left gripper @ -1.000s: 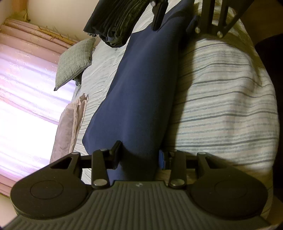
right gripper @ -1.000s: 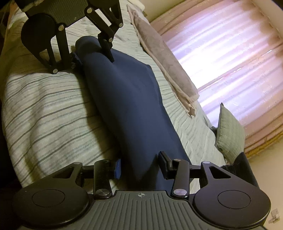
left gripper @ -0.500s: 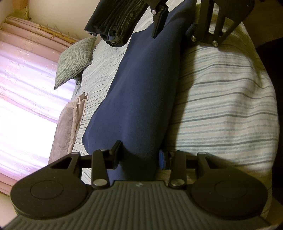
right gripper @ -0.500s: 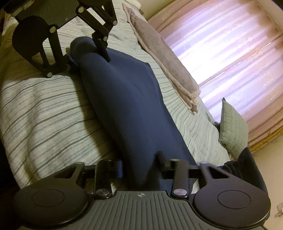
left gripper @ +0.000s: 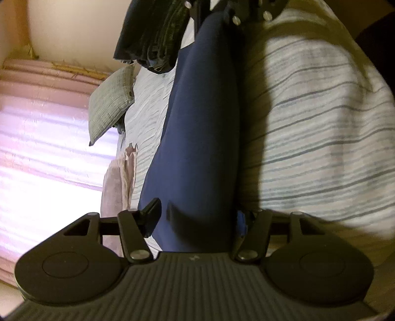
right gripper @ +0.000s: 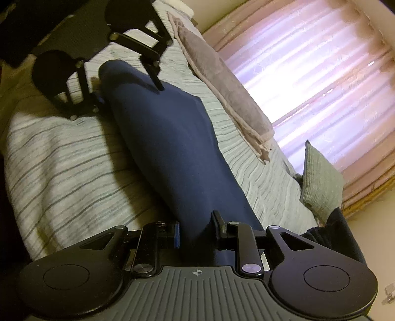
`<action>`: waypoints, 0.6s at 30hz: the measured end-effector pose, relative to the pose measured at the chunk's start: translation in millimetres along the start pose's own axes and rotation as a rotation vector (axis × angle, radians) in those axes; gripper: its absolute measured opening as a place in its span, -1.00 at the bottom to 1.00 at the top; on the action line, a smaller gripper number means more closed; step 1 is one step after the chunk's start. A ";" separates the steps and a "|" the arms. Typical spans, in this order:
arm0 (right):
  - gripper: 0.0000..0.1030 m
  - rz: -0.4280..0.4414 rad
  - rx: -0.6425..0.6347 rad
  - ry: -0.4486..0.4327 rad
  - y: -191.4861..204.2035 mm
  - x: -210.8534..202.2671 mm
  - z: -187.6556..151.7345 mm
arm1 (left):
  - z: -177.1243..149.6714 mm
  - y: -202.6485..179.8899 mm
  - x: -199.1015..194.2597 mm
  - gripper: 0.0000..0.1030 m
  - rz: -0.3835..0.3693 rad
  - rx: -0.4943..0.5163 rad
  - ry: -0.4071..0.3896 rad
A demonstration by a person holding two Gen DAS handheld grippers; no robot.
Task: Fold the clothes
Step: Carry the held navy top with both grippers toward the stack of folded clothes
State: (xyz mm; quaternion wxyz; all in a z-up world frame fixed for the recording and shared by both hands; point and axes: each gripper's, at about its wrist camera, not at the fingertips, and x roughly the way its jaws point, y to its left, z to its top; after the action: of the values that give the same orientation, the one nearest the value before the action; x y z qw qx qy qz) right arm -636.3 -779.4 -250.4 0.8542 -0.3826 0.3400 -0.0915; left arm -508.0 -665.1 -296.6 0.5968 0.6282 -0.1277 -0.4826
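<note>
A long navy garment [left gripper: 202, 128] [right gripper: 170, 138] lies as a narrow folded strip along the striped bedspread [left gripper: 308, 123]. At one end my left gripper [left gripper: 197, 217] [right gripper: 128, 93] has its jaws opening. The cloth lies between them, and the left finger [left gripper: 150, 212] stands clear of the fabric. At the other end my right gripper [right gripper: 197, 229] [left gripper: 216, 14] is closing, and its fingers pinch the bunched end of the garment. Each gripper appears at the top of the other's view.
A folded pinkish-grey towel [right gripper: 227, 98] [left gripper: 118, 185] lies along the bed's window side. A grey pillow [right gripper: 321, 182] [left gripper: 111, 101] and a dark heap of clothes [left gripper: 153, 37] sit at the right gripper's end. Bright pink curtains [right gripper: 308, 74] lie beyond.
The left jaws have spread and the left finger has come off the navy cloth. The right jaws have narrowed onto the garment's end. The left wrist view has rolled a little.
</note>
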 end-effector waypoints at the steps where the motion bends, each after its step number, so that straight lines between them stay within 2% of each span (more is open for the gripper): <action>1: -0.54 -0.008 -0.018 -0.002 3.6 0.1 -2.6 | 0.3 -0.7 2.7 0.09 -0.002 0.008 0.002; 4: -0.50 -0.043 -0.085 -0.006 17.8 1.1 -8.9 | -0.5 -1.5 9.2 -0.08 -0.020 0.008 0.010; 6: -0.36 -0.061 -0.118 -0.012 24.8 4.7 -11.4 | -1.7 -0.8 10.7 -0.17 -0.033 -0.003 0.009; 10: -0.35 -0.091 -0.160 -0.025 27.1 18.6 -12.0 | -3.3 9.3 12.6 -0.21 -0.062 -0.073 0.005; 14: -0.36 -0.068 -0.191 -0.038 23.4 32.7 -12.8 | -3.4 18.3 15.9 -0.13 -0.084 -0.113 0.002; 16: -0.36 -0.050 -0.216 -0.044 21.8 36.7 -13.3 | -4.4 21.6 20.2 0.01 -0.096 -0.121 0.000; 18: -0.52 -0.006 -0.198 -0.040 14.1 36.8 -13.0 | -6.1 25.5 24.8 0.10 -0.111 -0.126 -0.006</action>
State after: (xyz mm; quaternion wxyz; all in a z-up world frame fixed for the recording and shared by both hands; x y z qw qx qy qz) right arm -618.5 -792.7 -285.5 0.8185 -0.4681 0.3289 -0.0522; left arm -480.4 -686.0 -286.6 0.6069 0.5941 -0.0638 -0.5240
